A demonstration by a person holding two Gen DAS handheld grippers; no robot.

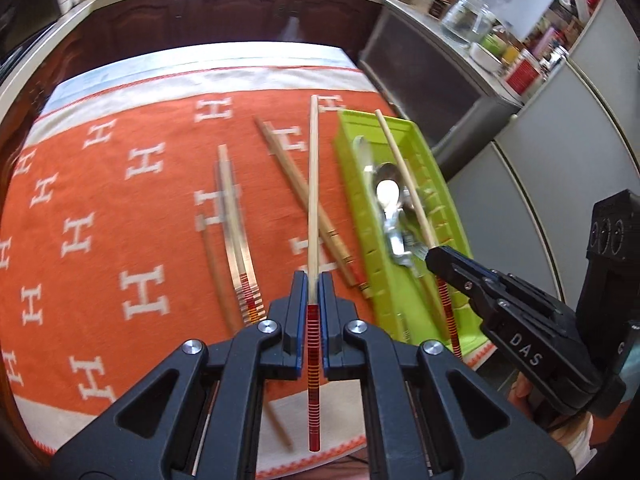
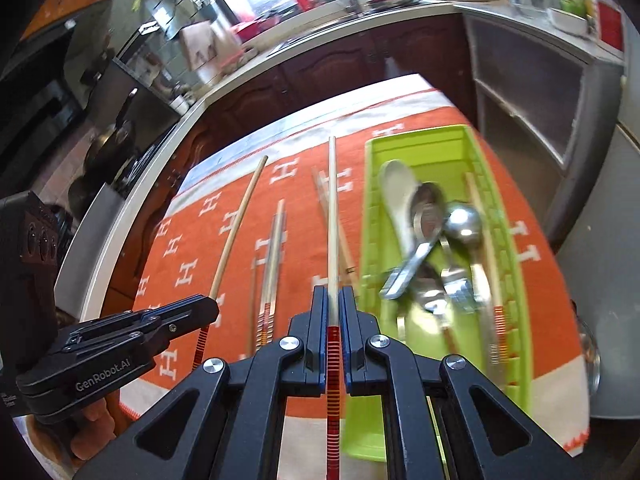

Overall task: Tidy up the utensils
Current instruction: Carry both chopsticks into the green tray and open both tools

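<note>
You have one chopstick in each hand: the left hand-held gripper (image 1: 314, 286) is clamped tight on a pale chopstick (image 1: 313, 184) just where its red-and-yellow banded end begins, and the right hand-held gripper (image 2: 334, 300) pinches its own chopstick (image 2: 332, 216) at the same spot. These sticks look light, stiff and thin, probably smooth enough to pivot or slide between the pads, so I judge holding near the thick banded end, as you do, the safer choice, though the long tip will swing. The green tray (image 1: 440, 200) lies at centre right in the left view, on the orange cloth (image 1: 120, 200) covering the bench. Only the left view shows your right gripper's stick over the tray, and loose chopsticks (image 1: 236, 236) lying at centre left on the cloth. The right view alone gives a clear look into the tray, where a white spoon (image 2: 396, 192), metal spoons (image 2: 460, 220) and a banded chopstick already lie
</note>
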